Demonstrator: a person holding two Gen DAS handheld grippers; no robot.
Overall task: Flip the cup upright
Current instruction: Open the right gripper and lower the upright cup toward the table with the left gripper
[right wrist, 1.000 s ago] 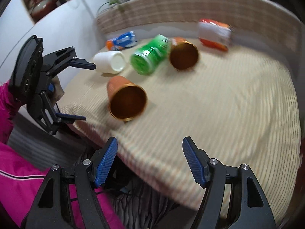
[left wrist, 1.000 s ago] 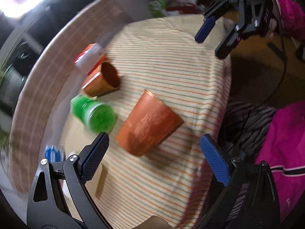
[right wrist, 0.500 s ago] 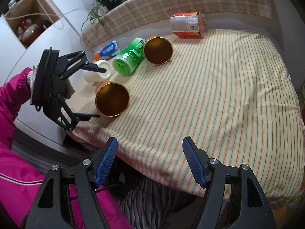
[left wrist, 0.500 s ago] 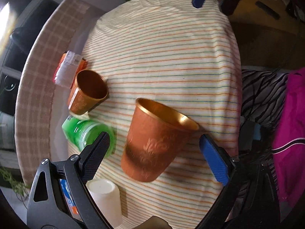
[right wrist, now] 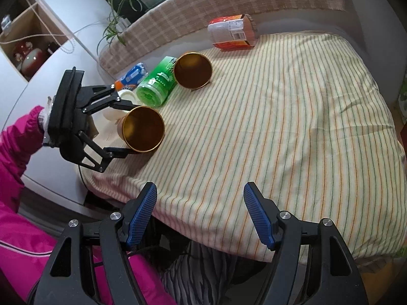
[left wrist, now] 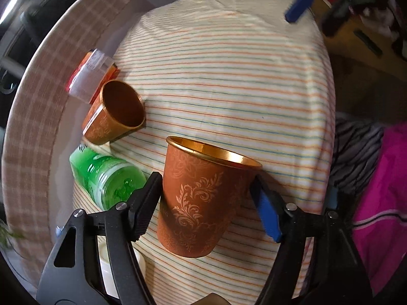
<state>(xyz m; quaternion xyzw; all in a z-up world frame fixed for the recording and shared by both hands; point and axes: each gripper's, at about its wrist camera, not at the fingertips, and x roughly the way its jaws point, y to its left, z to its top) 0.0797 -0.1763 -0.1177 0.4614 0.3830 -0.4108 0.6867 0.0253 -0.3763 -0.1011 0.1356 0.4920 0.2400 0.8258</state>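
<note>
An orange cup with a gold rim and leaf pattern point(left wrist: 201, 203) lies on its side on the striped tablecloth point(left wrist: 229, 76). My left gripper point(left wrist: 206, 198) has its two fingers on either side of the cup, touching or nearly touching its wall. In the right wrist view the same cup point(right wrist: 142, 132) shows its gold mouth, between the left gripper's fingers point(right wrist: 119, 127). My right gripper point(right wrist: 201, 211) is open and empty above the table's near edge. Its blue pad point(left wrist: 299, 5) shows at the far end in the left wrist view.
A second orange cup point(right wrist: 193, 70) lies on its side further back, beside a green bottle point(right wrist: 156, 86). A white cup point(right wrist: 119, 101), a blue-orange packet point(right wrist: 132, 76) and a red-labelled jar point(right wrist: 231, 35) lie near the checked sofa back point(right wrist: 229, 2).
My left gripper has moved in around the nearer orange cup and narrowed onto its sides. The right gripper has stayed open and drawn back a little.
</note>
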